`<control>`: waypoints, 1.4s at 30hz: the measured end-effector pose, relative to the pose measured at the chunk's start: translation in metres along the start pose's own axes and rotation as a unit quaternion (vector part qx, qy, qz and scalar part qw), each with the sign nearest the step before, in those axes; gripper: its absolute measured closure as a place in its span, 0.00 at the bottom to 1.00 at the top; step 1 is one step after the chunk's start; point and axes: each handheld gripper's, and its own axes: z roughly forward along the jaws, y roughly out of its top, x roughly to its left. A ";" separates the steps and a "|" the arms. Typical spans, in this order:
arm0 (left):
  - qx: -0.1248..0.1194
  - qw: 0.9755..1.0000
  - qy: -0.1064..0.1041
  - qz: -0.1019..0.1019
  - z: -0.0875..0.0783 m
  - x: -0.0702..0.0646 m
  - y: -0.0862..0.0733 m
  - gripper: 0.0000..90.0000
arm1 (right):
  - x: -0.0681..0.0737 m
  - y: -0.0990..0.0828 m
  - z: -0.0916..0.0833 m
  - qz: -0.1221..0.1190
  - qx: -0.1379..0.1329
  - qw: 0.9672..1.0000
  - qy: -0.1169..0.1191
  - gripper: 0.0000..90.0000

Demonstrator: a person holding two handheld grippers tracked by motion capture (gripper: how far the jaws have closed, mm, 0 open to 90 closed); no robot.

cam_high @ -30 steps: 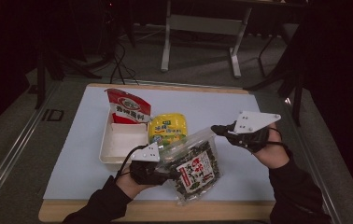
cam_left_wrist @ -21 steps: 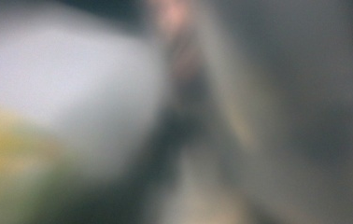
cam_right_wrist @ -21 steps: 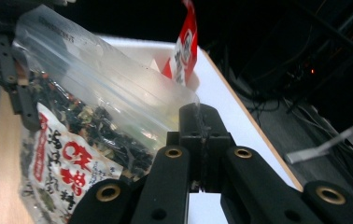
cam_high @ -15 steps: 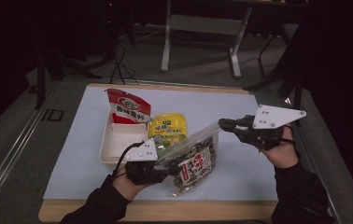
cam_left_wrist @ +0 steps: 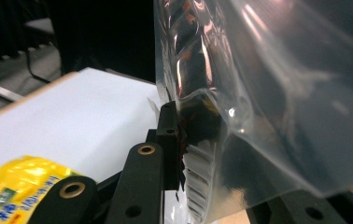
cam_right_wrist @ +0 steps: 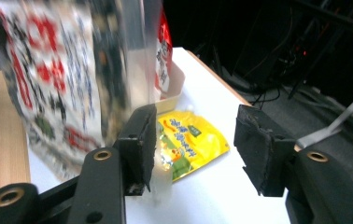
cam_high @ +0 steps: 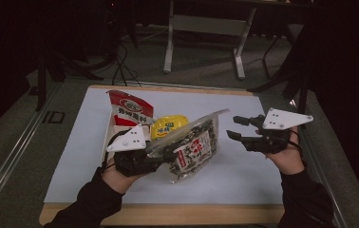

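Above the mat (cam_high: 73, 156), mid-table, the seaweed bag (cam_high: 192, 147) tilts, long axis running 2 to 8 o'clock. Left claw (cam_high: 161, 154) pinches its lower end; right claw (cam_high: 237, 128), just opened, sits at its 3 o'clock, apart.

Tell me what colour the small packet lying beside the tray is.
Yellow, with green print; the yellow packet shows best in the right gripper view.

Seaweed bag (cam_high: 192, 147): glossy clear plastic w/ printed label; yellow pouch (cam_high: 168, 127) shiny plastic too. Table mat (cam_high: 244, 171) matt white, wood edge (cam_high: 177, 214); gripper pads (cam_right_wrist: 263, 149) rough black foam
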 end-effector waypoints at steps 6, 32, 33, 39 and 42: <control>-0.009 1.000 0.012 0.004 -0.015 0.004 0.008 0.85 | -0.004 -0.019 0.011 0.030 0.008 1.000 0.002 0.46; 0.025 0.992 0.122 0.001 -0.097 0.028 0.002 0.85 | -0.009 -0.049 0.036 0.097 -0.023 0.995 0.029 0.16; 0.030 0.992 0.123 0.001 -0.098 0.029 0.001 0.85 | -0.010 -0.051 0.037 0.099 -0.024 0.994 0.031 0.16; 0.063 0.987 0.149 -0.002 -0.113 0.042 -0.009 0.85 | -0.010 -0.054 0.038 0.101 -0.027 0.994 0.029 0.16; 0.070 0.986 0.154 -0.011 -0.119 0.052 -0.012 0.85 | -0.010 -0.056 0.038 0.103 -0.025 0.994 0.029 0.16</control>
